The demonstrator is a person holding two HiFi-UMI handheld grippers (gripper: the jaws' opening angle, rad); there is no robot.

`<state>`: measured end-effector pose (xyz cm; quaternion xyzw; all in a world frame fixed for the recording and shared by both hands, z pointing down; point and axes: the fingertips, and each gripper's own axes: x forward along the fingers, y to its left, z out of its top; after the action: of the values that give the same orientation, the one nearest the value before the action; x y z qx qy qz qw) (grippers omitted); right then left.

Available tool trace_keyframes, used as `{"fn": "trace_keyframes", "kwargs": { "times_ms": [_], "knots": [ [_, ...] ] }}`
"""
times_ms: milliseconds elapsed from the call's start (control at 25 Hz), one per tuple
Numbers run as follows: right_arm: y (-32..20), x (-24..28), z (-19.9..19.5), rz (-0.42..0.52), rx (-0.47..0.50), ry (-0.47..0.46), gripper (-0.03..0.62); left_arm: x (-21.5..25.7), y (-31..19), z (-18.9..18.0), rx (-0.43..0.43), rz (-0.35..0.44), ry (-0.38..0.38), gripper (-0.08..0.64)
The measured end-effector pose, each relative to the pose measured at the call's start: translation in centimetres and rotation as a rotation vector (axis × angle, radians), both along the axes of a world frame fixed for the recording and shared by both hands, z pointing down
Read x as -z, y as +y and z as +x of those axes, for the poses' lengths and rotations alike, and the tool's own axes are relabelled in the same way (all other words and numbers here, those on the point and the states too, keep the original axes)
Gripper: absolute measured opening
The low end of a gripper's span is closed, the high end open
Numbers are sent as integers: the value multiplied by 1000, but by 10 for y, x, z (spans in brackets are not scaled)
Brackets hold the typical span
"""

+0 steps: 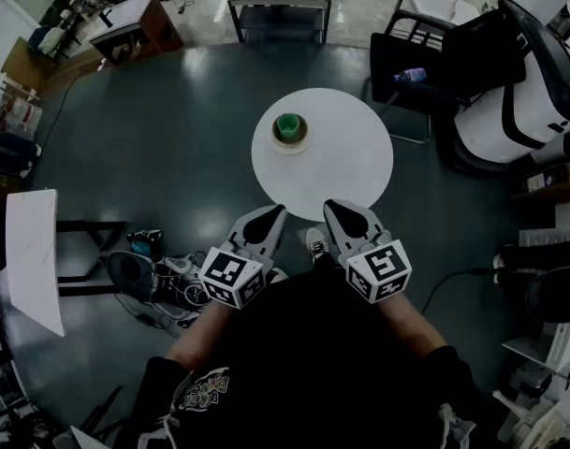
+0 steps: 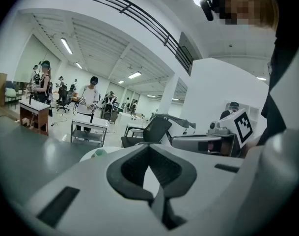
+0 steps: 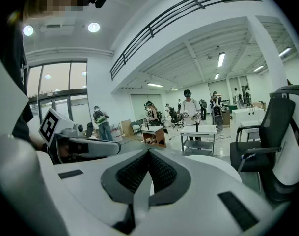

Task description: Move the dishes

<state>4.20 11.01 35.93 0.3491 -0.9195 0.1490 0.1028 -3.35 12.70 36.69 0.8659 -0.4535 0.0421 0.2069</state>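
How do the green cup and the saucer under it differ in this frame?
The cup is green, the saucer pale beige. The saucer is wider, its rim showing around the cup. The cup stands on the saucer, which rests on the round white table. Both are round.

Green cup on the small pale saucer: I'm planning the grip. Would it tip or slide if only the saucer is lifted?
Probably slide: the green cup seems to stand loose on the small pale saucer, so a tilt could shift it. It looks squat, so toppling seems less likely. Both look rigid.
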Motion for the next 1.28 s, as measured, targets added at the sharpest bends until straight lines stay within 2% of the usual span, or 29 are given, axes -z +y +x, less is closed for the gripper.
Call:
{"fn": "trace_keyframes", "kwargs": {
  "times_ms": [560, 840, 1280],
  "knots": [
    [2, 3, 3, 3, 8, -43, 21, 1, 3, 5, -7, 1, 0, 6],
    [0, -4, 2, -6, 29, -19, 21, -4, 5, 5, 5, -7, 3, 6],
    [-36, -26, -4, 25, 80, 22, 21, -16, -6, -4, 37, 14, -11, 6]
  ]
}}
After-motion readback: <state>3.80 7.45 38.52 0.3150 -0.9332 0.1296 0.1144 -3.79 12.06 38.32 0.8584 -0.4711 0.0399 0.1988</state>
